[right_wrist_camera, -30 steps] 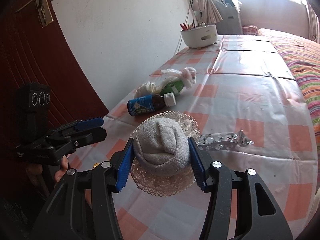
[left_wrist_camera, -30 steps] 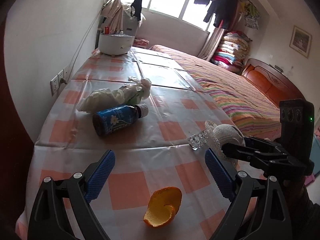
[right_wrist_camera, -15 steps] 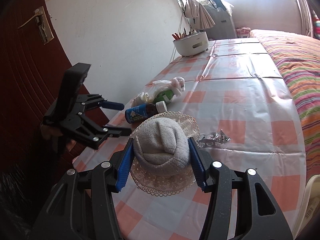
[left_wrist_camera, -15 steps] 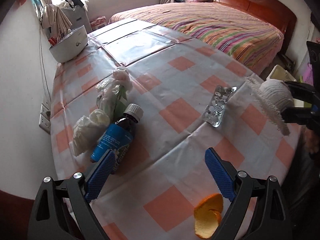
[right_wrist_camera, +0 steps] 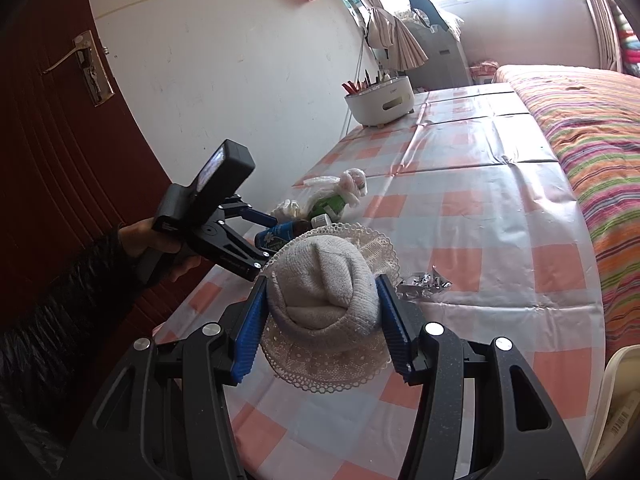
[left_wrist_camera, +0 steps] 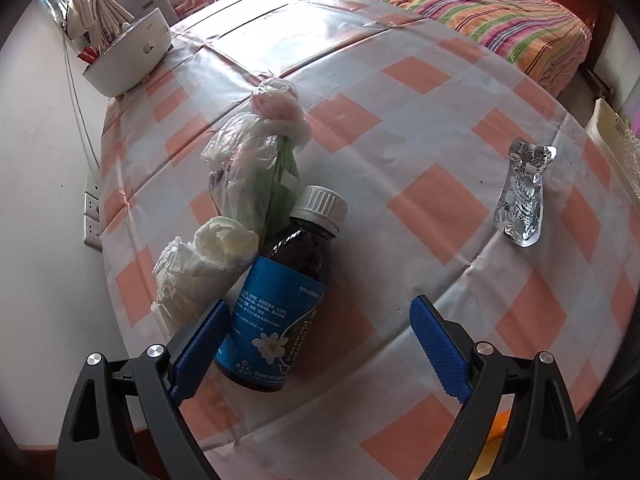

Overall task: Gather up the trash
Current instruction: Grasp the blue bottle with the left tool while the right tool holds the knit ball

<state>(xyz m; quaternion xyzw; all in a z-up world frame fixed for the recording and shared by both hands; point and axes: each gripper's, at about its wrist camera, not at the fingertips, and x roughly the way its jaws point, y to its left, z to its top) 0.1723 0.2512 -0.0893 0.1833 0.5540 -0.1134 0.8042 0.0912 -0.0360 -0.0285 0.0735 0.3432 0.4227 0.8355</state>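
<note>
My left gripper (left_wrist_camera: 320,344) is open just above a brown bottle with a blue label (left_wrist_camera: 280,304), which lies on the checked tablecloth (left_wrist_camera: 432,208) with its base between the jaws. Crumpled white tissue (left_wrist_camera: 200,268) and a plastic bag around a green bottle (left_wrist_camera: 260,148) lie beside it. A silver blister pack (left_wrist_camera: 522,196) lies to the right. My right gripper (right_wrist_camera: 320,320) is shut on a rolled grey sock with lace trim (right_wrist_camera: 324,292), held above the table's near end. The left gripper (right_wrist_camera: 256,240) also shows in the right wrist view, at the bottle (right_wrist_camera: 280,234).
A white pot with utensils (left_wrist_camera: 128,56) stands at the table's far end by the wall. A striped bed (right_wrist_camera: 580,128) runs along the table's right side. A bit of orange peel (left_wrist_camera: 500,428) shows behind my left gripper's right finger. A red door (right_wrist_camera: 60,120) is on the left.
My left gripper has moved forward and down to the blue-labelled bottle, which now sits between its open jaws. The right gripper has pulled back a little with the sock still held.
</note>
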